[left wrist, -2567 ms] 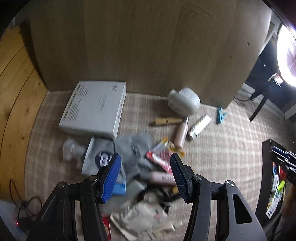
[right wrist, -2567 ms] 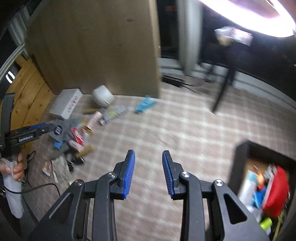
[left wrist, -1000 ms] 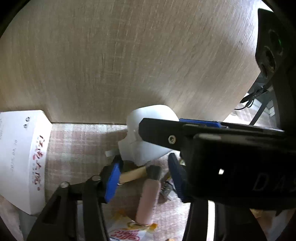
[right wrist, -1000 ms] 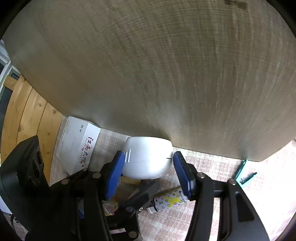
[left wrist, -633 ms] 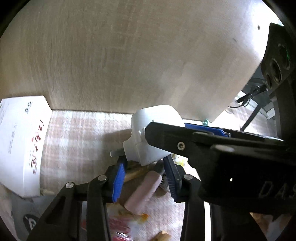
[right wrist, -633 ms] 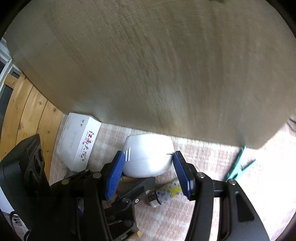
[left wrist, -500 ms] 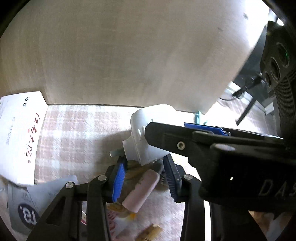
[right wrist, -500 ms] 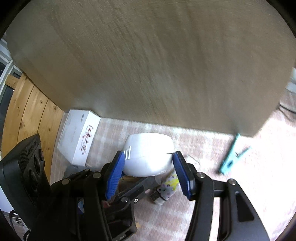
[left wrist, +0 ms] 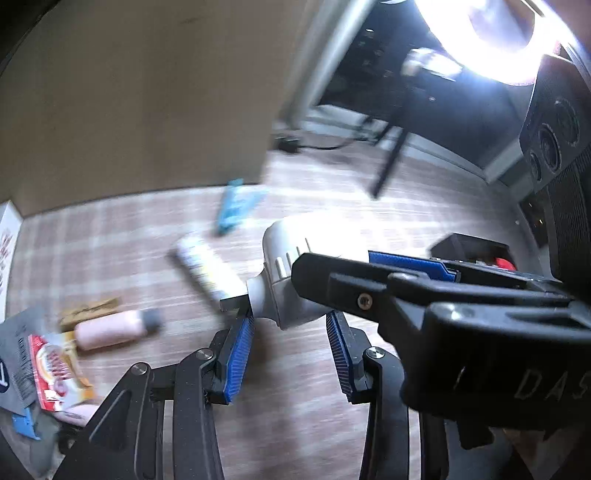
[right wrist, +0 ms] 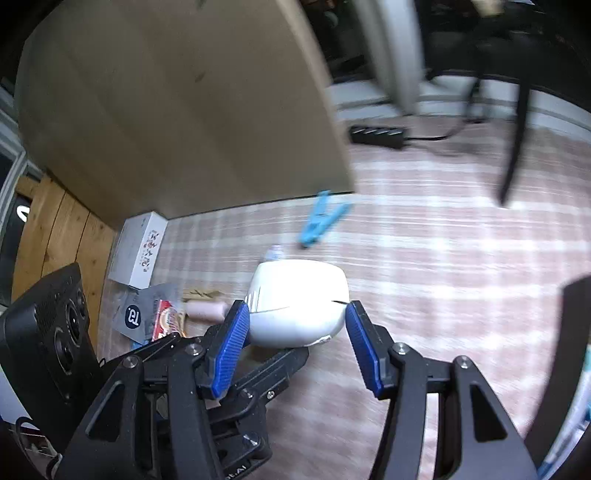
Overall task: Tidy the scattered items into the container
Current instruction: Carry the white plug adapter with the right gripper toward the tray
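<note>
Right gripper spread wide, both blue pads pressed on the flanks of a white rounded device, grasping it clear of the rug. Left gripper about half open, clamped on the narrower lower end of the same device, from underneath; left pad touching near a short grey stub on the device's left side. Right gripper's black body crossing above the left one in the left wrist view, hiding much of the device's right half.

Below the device, a pink and cream checked rug. Just left of the device on the rug, a patterned tube, blurred. Beyond the device, a teal clothes peg, near the foot of a tall wooden panel. Further left of the device, a pink bottle with a grey cap, a wooden peg just behind it, a red and orange sachet and a grey packet marked with a dark round logo. Well left of the device, a white box against the panel, with wooden boards beside it.

Right of the device, a black container, something red inside. Far beyond the device, a black power strip with cable, dark stand legs, and a bright ring light at the top of the left wrist view.
</note>
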A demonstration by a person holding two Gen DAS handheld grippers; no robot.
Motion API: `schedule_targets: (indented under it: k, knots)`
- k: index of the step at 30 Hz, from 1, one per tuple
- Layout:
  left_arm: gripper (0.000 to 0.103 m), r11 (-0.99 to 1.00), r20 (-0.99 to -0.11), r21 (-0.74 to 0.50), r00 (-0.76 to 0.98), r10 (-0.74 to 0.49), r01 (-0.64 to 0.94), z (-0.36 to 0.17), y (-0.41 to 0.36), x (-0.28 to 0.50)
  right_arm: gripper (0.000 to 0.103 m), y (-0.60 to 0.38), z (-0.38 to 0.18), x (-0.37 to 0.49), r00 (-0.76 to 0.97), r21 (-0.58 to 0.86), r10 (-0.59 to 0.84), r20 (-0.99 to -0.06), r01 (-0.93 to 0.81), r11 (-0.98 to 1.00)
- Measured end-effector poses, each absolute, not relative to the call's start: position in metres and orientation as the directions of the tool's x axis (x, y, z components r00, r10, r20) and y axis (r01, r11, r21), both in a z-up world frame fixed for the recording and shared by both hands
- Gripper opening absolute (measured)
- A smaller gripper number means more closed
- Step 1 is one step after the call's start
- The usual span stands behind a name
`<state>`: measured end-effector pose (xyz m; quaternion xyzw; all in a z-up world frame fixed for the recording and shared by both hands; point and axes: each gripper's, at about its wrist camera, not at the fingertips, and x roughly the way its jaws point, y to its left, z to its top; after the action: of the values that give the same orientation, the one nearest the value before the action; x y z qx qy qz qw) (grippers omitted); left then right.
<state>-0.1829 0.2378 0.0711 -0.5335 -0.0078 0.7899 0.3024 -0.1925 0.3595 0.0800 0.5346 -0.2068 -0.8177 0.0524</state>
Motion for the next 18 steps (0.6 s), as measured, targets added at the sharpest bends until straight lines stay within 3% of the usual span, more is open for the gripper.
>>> schedule_targets:
  k: [4, 5, 6, 7, 9, 14, 18]
  knots:
    - [0.037, -0.773, -0.82, -0.324, -0.246, 0.517, -0.546, 0.087, 0.281, -0.168, 0.054, 0.401, 0.097, -0.162, -0.456, 0.385, -0.264, -0.85, -0.195, -0.902]
    - [0.029, -0.748, -0.811, -0.332, -0.231, 0.537, -0.575, 0.092, 0.294, -0.163, 0.054, 0.414, 0.1, -0.153, -0.461, 0.387, -0.257, -0.849, -0.213, -0.897]
    - [0.012, -0.714, -0.809, -0.35, -0.187, 0.557, -0.606, 0.095, 0.313, -0.158, 0.044, 0.425, 0.101, -0.146, -0.46, 0.409, -0.274, -0.845, -0.224, -0.885]
    - [0.011, -0.692, -0.812, -0.349, -0.165, 0.56, -0.632, 0.094, 0.33, -0.153, 0.037, 0.433, 0.099, -0.14, -0.461, 0.45, -0.312, -0.831, -0.228, -0.864]
    - [0.011, -0.669, -0.81, -0.334, -0.16, 0.564, -0.664, 0.093, 0.365, -0.144, 0.033, 0.457, 0.103, -0.125, -0.478, 0.429, -0.257, -0.84, -0.296, -0.853]
    - [0.014, -0.621, -0.809, -0.352, -0.107, 0.579, -0.7, 0.09, 0.405, -0.14, 0.032, 0.518, 0.11, -0.086, -0.508, 0.42, -0.185, -0.842, -0.399, -0.815]
    - [0.014, -0.667, -0.82, -0.309, -0.165, 0.547, -0.678, 0.098, 0.39, -0.15, 0.032, 0.548, 0.115, -0.066, -0.515, 0.39, -0.133, -0.847, -0.432, -0.813]
